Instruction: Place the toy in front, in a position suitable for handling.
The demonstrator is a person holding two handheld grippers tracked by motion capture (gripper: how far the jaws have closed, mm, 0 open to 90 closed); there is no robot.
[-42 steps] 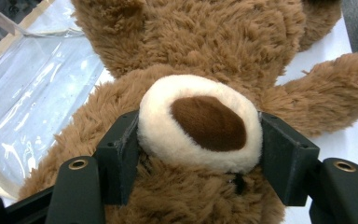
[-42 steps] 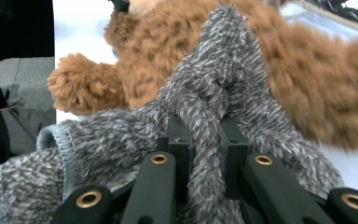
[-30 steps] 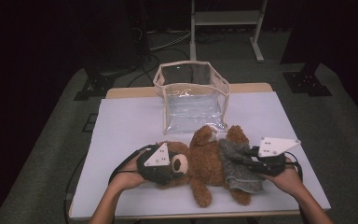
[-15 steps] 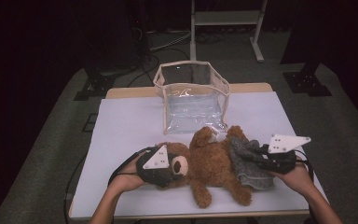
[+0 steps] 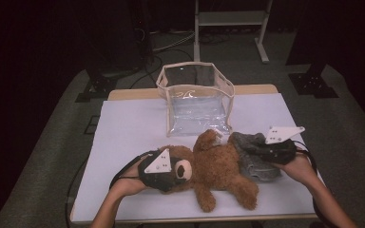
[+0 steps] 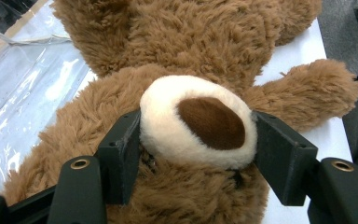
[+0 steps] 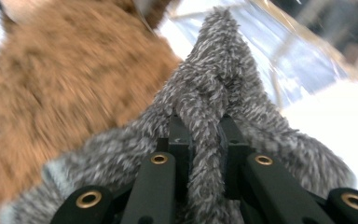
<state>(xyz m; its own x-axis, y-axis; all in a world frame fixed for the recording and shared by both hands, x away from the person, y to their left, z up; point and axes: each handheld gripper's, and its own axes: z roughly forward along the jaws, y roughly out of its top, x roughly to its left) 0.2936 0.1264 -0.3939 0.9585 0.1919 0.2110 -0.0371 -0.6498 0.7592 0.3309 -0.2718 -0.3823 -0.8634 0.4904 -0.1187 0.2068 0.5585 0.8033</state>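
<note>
Here teddy bear (image 5: 218,166) near table's (image 5: 123,133) front edge.

My table (image 5: 123,123) has a pale lilac-white top with a light wooden edge showing at the far side. Around it lies grey carpet (image 5: 57,142), and everything beyond is dark. A white metal stand (image 5: 230,19) rises behind, with black stand feet (image 5: 313,85) and cables (image 5: 168,40) on the floor.
</note>
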